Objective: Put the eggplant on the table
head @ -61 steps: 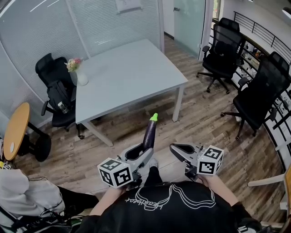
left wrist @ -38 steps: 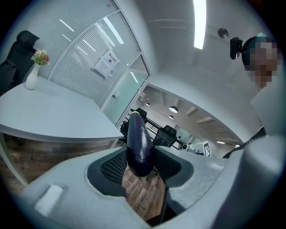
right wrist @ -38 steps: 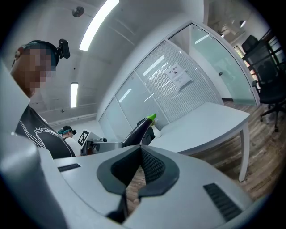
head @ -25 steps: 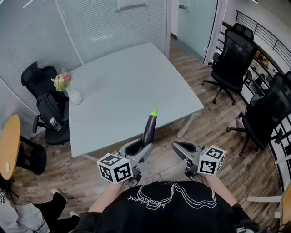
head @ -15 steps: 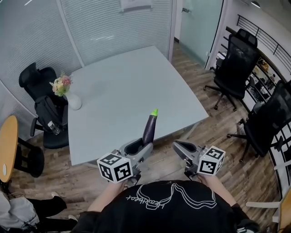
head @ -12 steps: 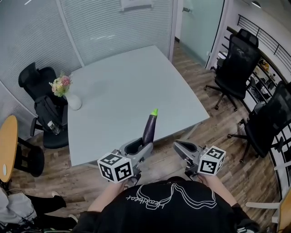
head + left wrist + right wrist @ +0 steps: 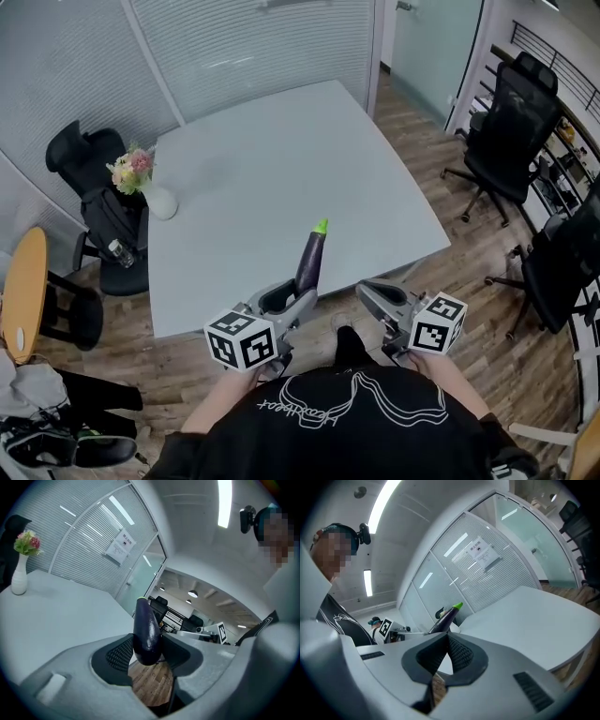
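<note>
A purple eggplant (image 7: 309,264) with a green tip stands upright in my left gripper (image 7: 292,302), whose jaws are shut on its lower end. In the head view it hangs over the near edge of the pale grey table (image 7: 272,159). In the left gripper view the eggplant (image 7: 146,631) fills the gap between the pads, with the table (image 7: 56,616) spreading out to the left. My right gripper (image 7: 377,298) is level beside it, shut with nothing between its pads. The right gripper view shows its tips (image 7: 443,652) touching, and the eggplant (image 7: 447,614) beyond them.
A white vase of flowers (image 7: 157,199) stands at the table's far left corner. Black office chairs are at the left (image 7: 89,155) and right (image 7: 511,131). A round wooden table (image 7: 23,291) and bags on the floor (image 7: 56,441) lie to the left. Glass walls stand behind the table.
Both grippers have come closer to the table. The eggplant, earlier over the wooden floor, now hangs over the table's near edge. The grip has not changed.
</note>
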`<state>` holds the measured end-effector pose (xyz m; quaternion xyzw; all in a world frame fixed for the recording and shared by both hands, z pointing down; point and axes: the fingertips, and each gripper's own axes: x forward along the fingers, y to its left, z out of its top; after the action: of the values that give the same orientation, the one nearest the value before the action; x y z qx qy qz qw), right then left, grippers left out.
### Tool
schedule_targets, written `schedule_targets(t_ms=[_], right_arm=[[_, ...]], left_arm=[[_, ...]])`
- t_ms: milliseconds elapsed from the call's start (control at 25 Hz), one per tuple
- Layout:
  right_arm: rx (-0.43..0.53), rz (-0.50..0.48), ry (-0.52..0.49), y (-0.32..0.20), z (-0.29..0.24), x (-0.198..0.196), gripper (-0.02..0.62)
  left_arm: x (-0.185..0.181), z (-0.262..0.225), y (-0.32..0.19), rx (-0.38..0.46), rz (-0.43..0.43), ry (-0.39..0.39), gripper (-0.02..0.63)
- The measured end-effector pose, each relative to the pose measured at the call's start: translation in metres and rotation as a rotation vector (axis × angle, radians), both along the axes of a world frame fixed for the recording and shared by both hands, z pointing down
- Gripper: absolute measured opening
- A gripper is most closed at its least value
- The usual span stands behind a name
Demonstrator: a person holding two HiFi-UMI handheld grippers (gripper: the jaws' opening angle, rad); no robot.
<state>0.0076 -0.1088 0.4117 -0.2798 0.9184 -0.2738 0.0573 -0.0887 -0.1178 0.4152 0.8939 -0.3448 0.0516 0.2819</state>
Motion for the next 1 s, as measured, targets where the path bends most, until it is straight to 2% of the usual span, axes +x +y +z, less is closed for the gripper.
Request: schedule_targets(t_ms=[600,1000], right_arm=[[-0.047,-0.06,0.007,-0.101,0.01,0.017,0.009],[-0.077,-0.074,0.024,-0.146,0.023,0.025,0.009]], left_arm=[[0.01,0.016,-0.1,-0.059,-0.082,0.005,0.196],[0.008,0.04,-0.149,-0.083,-0.121,-0.023,0.196]])
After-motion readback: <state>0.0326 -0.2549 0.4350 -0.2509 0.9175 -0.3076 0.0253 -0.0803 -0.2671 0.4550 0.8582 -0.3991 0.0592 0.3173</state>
